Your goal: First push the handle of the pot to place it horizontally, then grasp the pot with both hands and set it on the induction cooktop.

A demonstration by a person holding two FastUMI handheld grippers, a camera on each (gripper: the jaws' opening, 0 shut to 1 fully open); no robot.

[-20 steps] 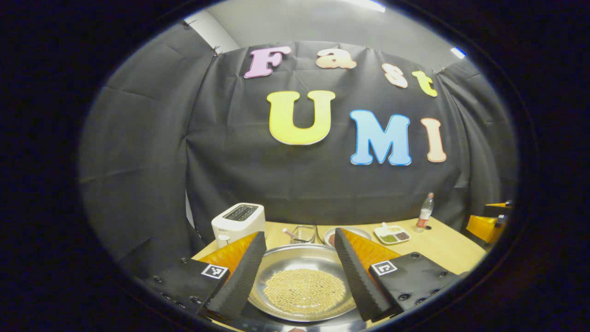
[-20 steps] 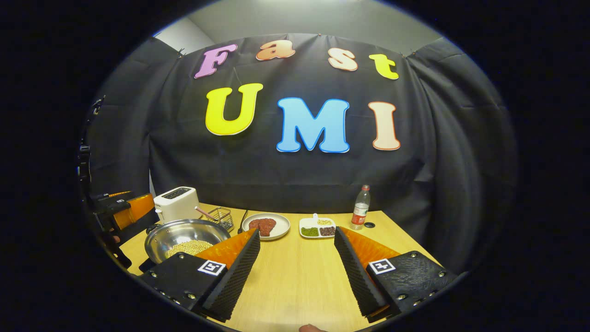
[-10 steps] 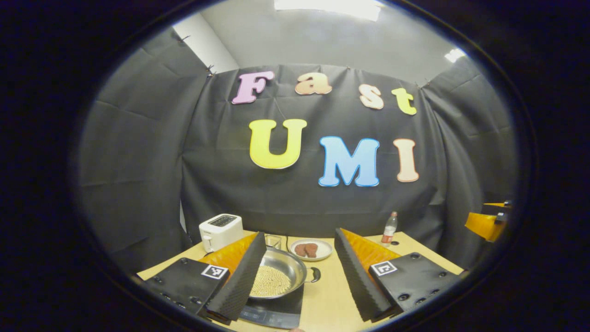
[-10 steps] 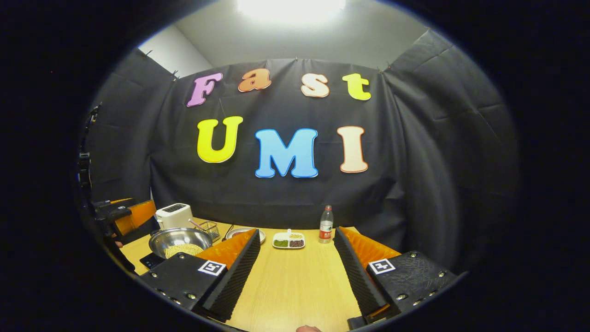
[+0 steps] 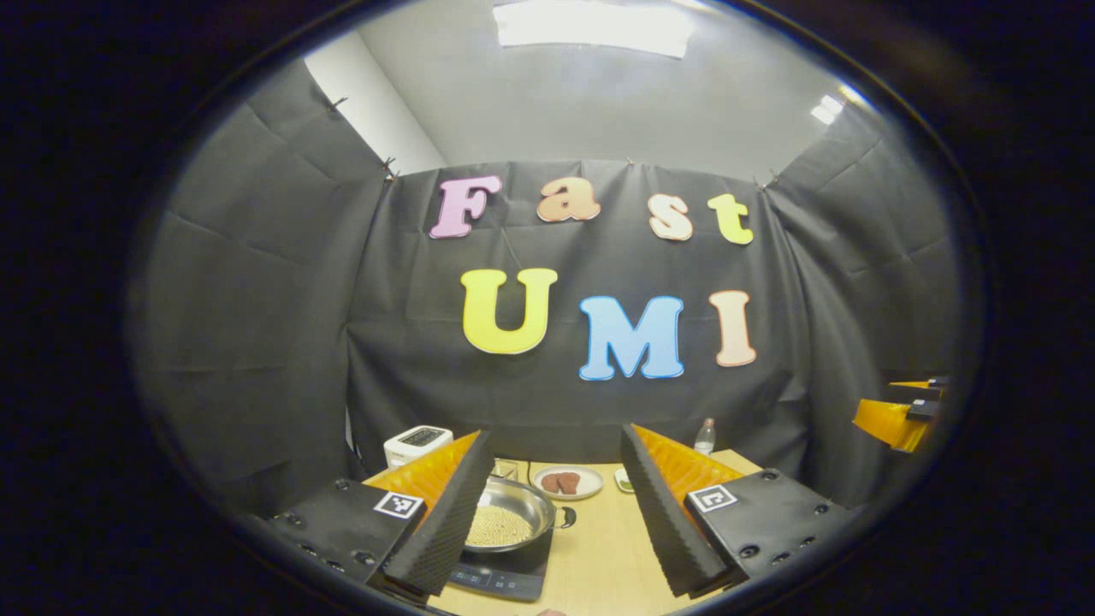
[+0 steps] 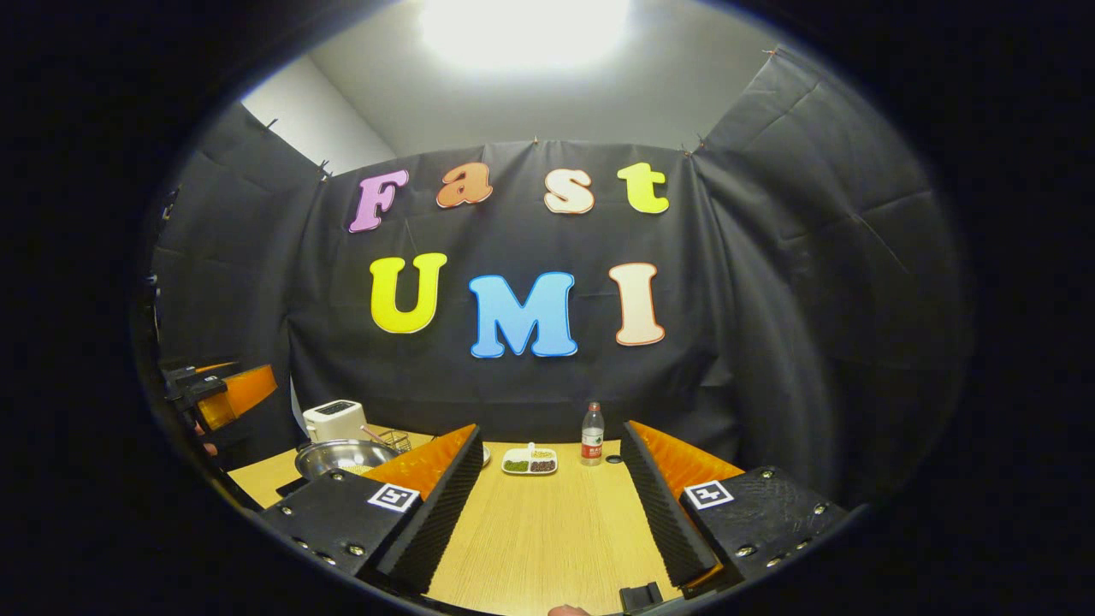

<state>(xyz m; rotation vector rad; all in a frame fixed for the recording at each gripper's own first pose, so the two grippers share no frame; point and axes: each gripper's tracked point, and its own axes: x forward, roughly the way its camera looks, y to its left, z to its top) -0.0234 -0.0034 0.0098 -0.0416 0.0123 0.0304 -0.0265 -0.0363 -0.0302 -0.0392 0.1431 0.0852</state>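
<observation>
Both grippers have drawn back and risen from the table within the last second. Left gripper (image 5: 556,513), fingers spread and holding nothing, now sees the round steel pot of pale beans (image 5: 506,522) sitting on the flat black induction cooktop (image 5: 500,571). Right gripper (image 6: 552,505) is likewise spread and empty over the wooden table (image 6: 547,530). Placement looks done.

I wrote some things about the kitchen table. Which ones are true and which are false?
1. The pot sits on the induction cooktop. True.
2. The pot is empty. False: small yellowish beans lie in it.
3. The left gripper squeezes the pot. False: it is open, holding nothing.
4. The right gripper is open over the bare table. True.
5. A bottle stands at the table's far edge. True.
</observation>
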